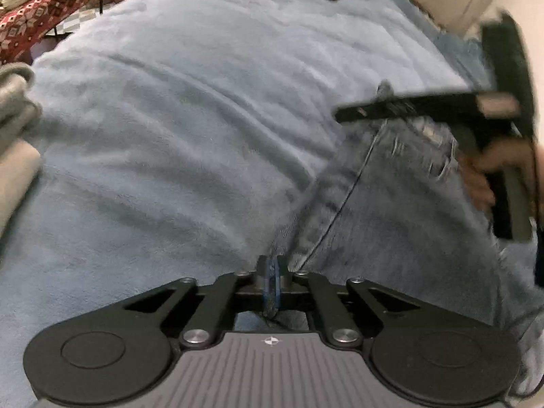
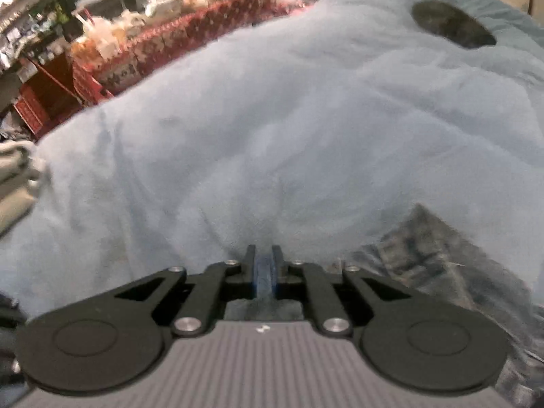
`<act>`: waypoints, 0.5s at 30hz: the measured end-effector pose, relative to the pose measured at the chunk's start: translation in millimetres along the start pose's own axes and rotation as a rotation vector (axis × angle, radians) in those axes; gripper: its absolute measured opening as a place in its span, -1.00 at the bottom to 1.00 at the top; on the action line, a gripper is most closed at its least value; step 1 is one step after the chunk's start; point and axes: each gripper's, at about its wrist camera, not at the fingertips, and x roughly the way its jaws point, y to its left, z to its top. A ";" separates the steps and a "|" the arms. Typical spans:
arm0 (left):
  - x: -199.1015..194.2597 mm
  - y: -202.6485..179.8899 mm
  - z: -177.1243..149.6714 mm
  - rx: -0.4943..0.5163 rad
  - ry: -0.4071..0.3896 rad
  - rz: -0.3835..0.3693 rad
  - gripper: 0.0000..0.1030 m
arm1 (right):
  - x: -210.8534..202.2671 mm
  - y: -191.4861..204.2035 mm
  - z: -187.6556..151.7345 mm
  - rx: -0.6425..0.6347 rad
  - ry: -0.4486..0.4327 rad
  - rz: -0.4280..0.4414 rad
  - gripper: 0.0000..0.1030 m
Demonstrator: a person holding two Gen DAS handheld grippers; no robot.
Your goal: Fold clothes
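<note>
Garment: we find a pair of light-blue distressed jeans [image 1: 401, 204] lying on a pale blue fleece blanket [image 1: 187, 119], at the right and near part of the scene in the left wrist view; a near-right corner of them [image 2: 442, 258] shows in the right wrist view.

Left gripper [image 1: 272, 272]: jaws drawn together on a thin edge of denim at the near end of the side seam; we judge it a firm pinch.

Right gripper [image 2: 263, 265]: jaws nearly together with dark blue cloth between the pads; we take it for denim, though blur prevents certainty. In the left wrist view it [image 1: 343, 114] is held by a hand [image 1: 493, 170] over the frayed area at the far right.

Handling: we judge denim moderately heavy, limp but thicker than shirt cloth; it should hold a crease and resist slipping from the pads.

Weak points: the ripped patches [image 1: 425, 142] appear fragile; threads could snag.

Where to hold: we recommend seams, hems or waistband, where the layers are doubled.

Surface: the fleece looks soft and grippy; it may drag against the denim or lift with it.

Surroundings: folded grey items [image 1: 17, 102] lie at the far left, well apart.
</note>
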 end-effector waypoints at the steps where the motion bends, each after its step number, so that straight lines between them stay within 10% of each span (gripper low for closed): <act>1: -2.9 -1.6 2.5 -0.006 -0.014 -0.011 -0.88 | -7.9 1.4 -3.7 -0.017 0.004 0.007 -0.78; 15: 25.9 -26.3 2.2 0.058 0.047 -0.013 -0.86 | 13.7 19.5 -7.3 -0.038 0.025 0.017 -0.80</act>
